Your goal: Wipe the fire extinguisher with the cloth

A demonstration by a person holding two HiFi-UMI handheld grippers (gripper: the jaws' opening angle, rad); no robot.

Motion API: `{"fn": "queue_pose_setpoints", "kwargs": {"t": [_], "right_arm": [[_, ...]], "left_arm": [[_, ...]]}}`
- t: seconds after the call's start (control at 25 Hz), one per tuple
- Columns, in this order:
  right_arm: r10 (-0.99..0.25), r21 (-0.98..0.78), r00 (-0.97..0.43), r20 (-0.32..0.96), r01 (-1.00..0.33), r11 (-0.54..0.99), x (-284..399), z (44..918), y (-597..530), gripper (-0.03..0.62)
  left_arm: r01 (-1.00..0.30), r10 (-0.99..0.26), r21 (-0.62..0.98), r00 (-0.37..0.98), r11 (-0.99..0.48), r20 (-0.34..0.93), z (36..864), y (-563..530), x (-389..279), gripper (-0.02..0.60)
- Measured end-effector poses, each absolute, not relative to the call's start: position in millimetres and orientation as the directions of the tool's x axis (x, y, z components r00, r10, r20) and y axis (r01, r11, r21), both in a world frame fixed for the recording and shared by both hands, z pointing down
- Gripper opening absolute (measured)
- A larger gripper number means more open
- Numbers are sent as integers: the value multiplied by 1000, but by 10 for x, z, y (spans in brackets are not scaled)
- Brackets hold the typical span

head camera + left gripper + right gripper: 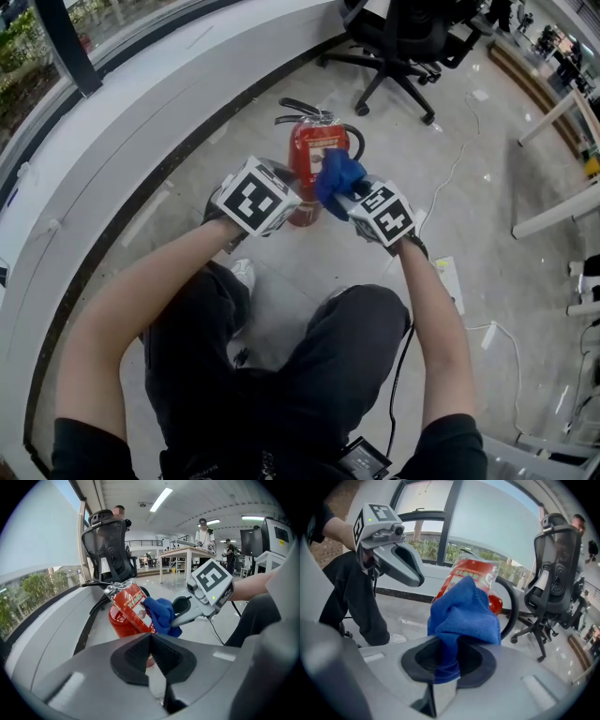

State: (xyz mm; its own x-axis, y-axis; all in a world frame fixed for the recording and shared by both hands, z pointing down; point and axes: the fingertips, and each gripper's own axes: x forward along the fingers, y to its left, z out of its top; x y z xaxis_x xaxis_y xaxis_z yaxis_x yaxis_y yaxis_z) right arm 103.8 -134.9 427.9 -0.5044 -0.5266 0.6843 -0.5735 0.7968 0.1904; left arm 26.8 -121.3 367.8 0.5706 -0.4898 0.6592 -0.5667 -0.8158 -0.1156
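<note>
One cloth [461, 613] fills right claw [446, 660]; left claw [151, 654] closed.

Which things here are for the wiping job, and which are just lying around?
For the job:
- red fire extinguisher
- blue cloth
- right tool, gripping the cloth

Just lying about:
- black office chair
- white power strip on the floor
</note>
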Motion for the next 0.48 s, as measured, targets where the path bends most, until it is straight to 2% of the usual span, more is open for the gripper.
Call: {"fn": "queue_pose_setpoints", "kwargs": {"t": [0.24,0.48], "right_arm": [[-495,155,-476,727,-588,794,1261,4497,-1018,67],[-604,224,-462,650,-643,733,1559,3826,-1068,67]], "left_arm": [[-557,-489,-128,568,-820,661,3670,-1212,332,6],[-557,-500,-134,582,-820,641,3565,-1201,424,6]]}}
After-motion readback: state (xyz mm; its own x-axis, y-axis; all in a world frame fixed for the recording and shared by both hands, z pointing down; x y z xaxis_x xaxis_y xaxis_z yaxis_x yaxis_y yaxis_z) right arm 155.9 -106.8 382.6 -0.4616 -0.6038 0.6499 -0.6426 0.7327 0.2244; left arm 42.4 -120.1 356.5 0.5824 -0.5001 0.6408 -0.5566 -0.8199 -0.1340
